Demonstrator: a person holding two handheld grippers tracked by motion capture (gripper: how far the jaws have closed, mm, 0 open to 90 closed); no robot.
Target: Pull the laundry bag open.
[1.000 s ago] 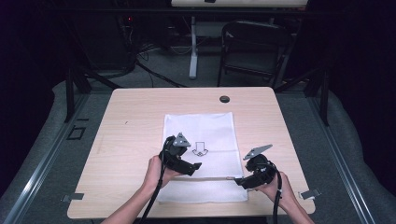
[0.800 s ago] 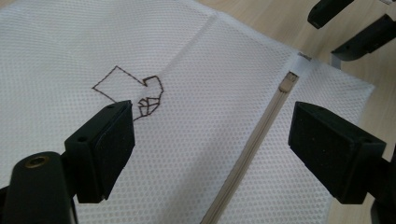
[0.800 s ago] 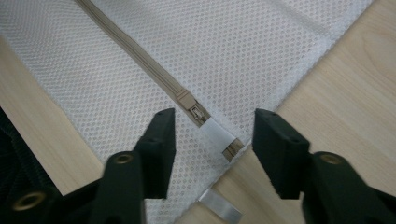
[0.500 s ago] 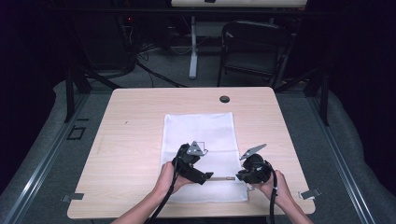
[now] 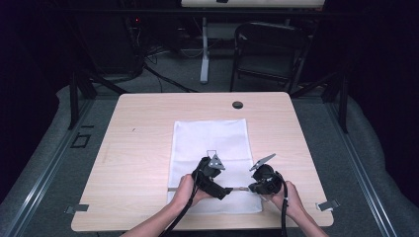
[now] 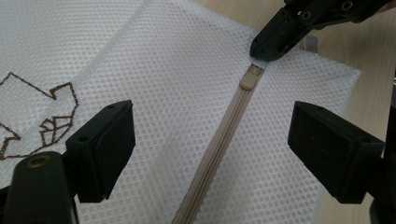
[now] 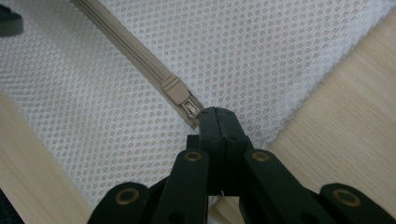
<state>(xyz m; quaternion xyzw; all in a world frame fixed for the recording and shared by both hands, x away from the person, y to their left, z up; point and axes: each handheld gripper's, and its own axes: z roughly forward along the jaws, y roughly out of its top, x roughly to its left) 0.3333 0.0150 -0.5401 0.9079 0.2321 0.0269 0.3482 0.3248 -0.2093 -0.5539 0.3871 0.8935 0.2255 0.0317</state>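
Note:
A white mesh bag point(image 5: 210, 138) lies flat on the wooden table point(image 5: 138, 148), and a beige zipper point(image 5: 239, 188) runs across its near end. My left gripper point(image 6: 217, 149) hovers open just above the mesh, with one pad on each side of the zipper point(image 6: 224, 140). My right gripper point(image 7: 217, 119) is shut at the zipper's end, pinching the pull just behind the slider point(image 7: 173, 87). From the left gripper view, that right gripper point(image 6: 264, 49) sits right at the slider point(image 6: 247, 82). From above, the left gripper point(image 5: 223, 191) and right gripper point(image 5: 252, 187) point at each other.
A brown stitched motif point(image 6: 46, 116) marks the bag's middle. The bag's edge ends close to the right gripper, with bare wood point(image 7: 345, 116) beyond. A black grommet point(image 5: 237, 104) sits near the table's far edge, a metal clip point(image 5: 328, 205) at the near right corner, and a chair point(image 5: 267, 49) behind.
My left gripper has moved right and toward the near edge, closing the distance to the right gripper. The right gripper has stayed almost in place over the zipper's end.

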